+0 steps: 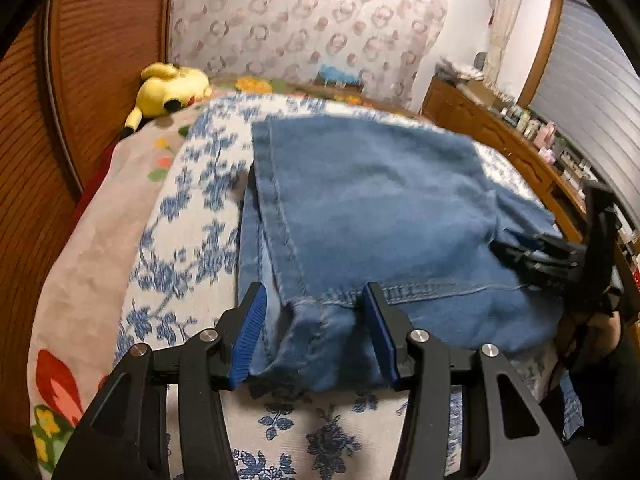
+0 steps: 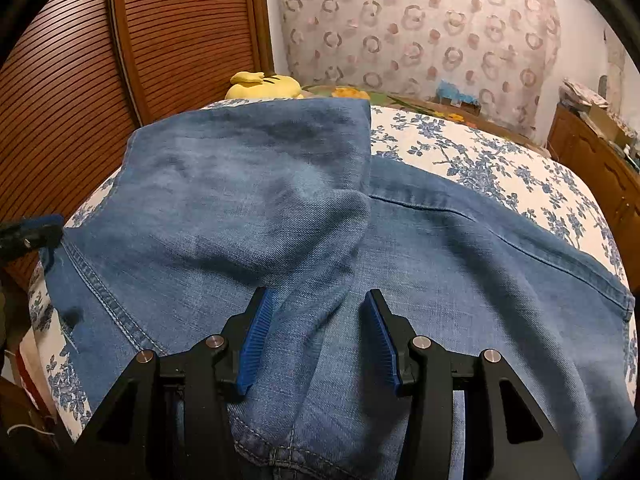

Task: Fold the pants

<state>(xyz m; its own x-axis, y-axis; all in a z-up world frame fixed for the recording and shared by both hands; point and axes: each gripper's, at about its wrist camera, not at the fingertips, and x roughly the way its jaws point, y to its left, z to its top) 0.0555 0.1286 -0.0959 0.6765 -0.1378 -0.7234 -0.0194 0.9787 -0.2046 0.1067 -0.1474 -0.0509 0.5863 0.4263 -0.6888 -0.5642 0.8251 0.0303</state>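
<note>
Left wrist view
- Pants (image 1: 380, 208): blue denim, lying on the floral bedspread (image 1: 188, 216), folded layer on top, stitched hem running along the left side toward the headboard end.
- Left gripper (image 1: 316, 332): jaws wide apart, straddling a bunched corner of denim at the near edge of the bed; no clamping visible, blue pads (image 1: 250, 340) clear of the cloth on both sides.
- Right gripper (image 1: 520, 256): seen at the right edge of the bed, low on the denim; blurred, jaw state not readable from this view.
- Plush toy (image 1: 168, 88): yellow, at the far left corner of the bed, well apart from the pants.
- Step in hand (judged): taking hold of the near edge ahead of the next fold.
- Technique: gather every layer of the bunched corner between the pads before closing; close on the seam, not on loose cloth alone.

Right wrist view
- Right gripper (image 2: 320, 340): jaws wide apart, a raised ridge of denim between the pads, not pinched.
- Pants (image 2: 240, 200): spread across most of the bed, one leg folded over and rumpled, waistband seam toward the right edge.
- Left gripper (image 2: 32, 236): partly visible at the left edge, beside the hem.
- Technique: flatten the rumpled leg first; close both grippers level with each other; lift evenly to keep the edges aligned.
- Risk (judged): catching the bedspread (image 2: 500, 168) together with the denim.
</note>
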